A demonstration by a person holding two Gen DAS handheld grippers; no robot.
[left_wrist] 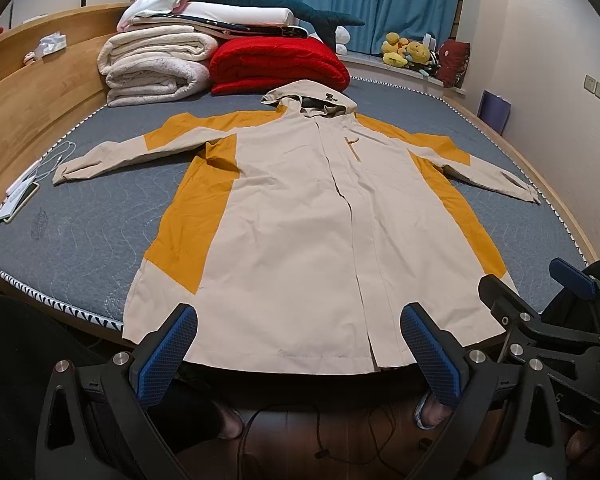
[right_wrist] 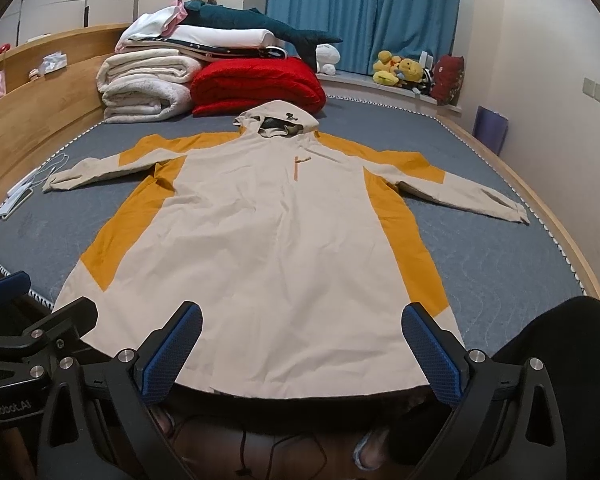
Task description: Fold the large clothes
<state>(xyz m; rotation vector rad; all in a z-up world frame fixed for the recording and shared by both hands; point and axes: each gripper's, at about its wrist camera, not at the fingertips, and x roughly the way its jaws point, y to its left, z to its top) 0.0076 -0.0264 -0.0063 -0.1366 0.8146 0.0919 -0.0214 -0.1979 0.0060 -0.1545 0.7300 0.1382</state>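
Observation:
A long beige and mustard hooded jacket (left_wrist: 300, 216) lies flat, front up, on the grey bed, sleeves spread to both sides, hood at the far end, hem hanging a little over the near edge. It also shows in the right wrist view (right_wrist: 268, 240). My left gripper (left_wrist: 300, 344) is open and empty, hovering just above the hem. My right gripper (right_wrist: 302, 344) is open and empty, also just above the hem. The right gripper shows at the right of the left wrist view (left_wrist: 540, 312); the left gripper shows at the left of the right wrist view (right_wrist: 28, 320).
Folded white blankets (left_wrist: 156, 68), a red quilt (left_wrist: 280, 64) and a plush shark (left_wrist: 276, 4) are stacked at the bed's head. A phone and cable (left_wrist: 24, 196) lie at the left edge. A wooden headboard (left_wrist: 32, 92) runs along the left. Plush toys (left_wrist: 408, 52) sit on the sill.

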